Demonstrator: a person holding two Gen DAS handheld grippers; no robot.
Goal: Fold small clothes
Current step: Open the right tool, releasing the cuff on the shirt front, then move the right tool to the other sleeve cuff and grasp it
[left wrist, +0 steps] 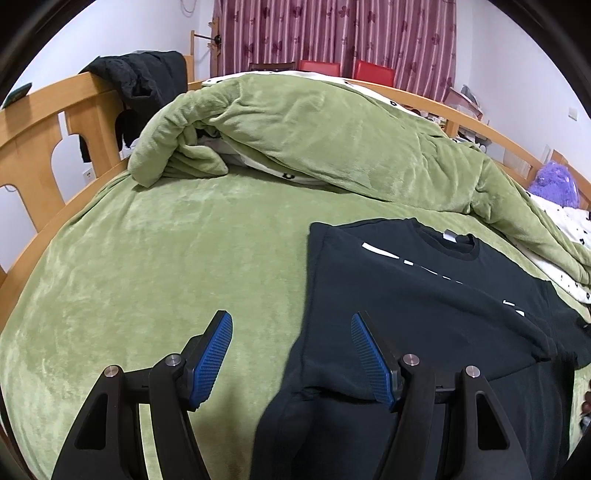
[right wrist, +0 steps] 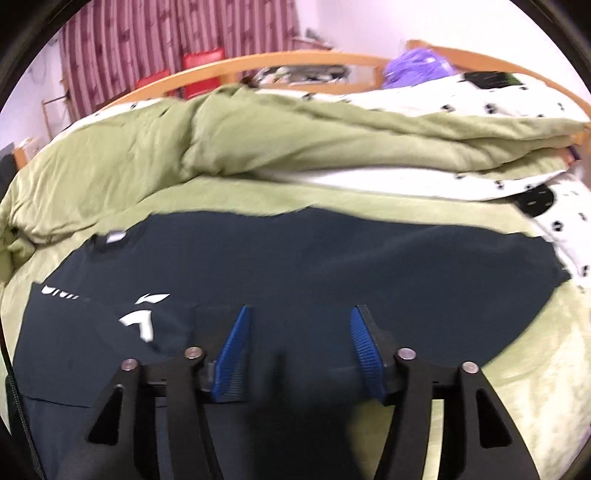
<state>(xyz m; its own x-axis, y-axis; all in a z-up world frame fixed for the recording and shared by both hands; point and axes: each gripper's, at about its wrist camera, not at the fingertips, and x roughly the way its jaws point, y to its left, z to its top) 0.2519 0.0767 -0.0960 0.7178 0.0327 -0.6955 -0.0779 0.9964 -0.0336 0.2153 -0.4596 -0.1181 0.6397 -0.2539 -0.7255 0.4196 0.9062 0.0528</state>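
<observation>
Lying flat on the green bed cover (left wrist: 155,266), black T-shirt (left wrist: 424,295) with white lettering, collar toward twelve o'clock in the left wrist view, one side folded over the front. Spreading across the middle of the right wrist view as well, collar at nine o'clock, hem at three o'clock, picture blurred there.

Hovering over the shirt's near left edge, left gripper (left wrist: 291,325), jaws standing fairly wide, nothing between the blue pads (left wrist: 212,358); one pad over bare green cover, the other over black cloth.

Hanging over the shirt's near middle, right gripper (right wrist: 299,317), jaws parted about as wide, pinching nothing; whether the tips are touching the cloth cannot be told.

Heaping beyond the shirt at twelve o'clock, rumpled green quilt (left wrist: 332,140) with a white dotted lining. Running round the bed, wooden rail (left wrist: 40,122), dark garment (left wrist: 144,77) draping over it at eleven o'clock. Showing at two o'clock, purple plush thing (left wrist: 554,184). Hanging behind at twelve o'clock, striped maroon curtain (left wrist: 332,33), red chairs (left wrist: 343,70) in front of it.
</observation>
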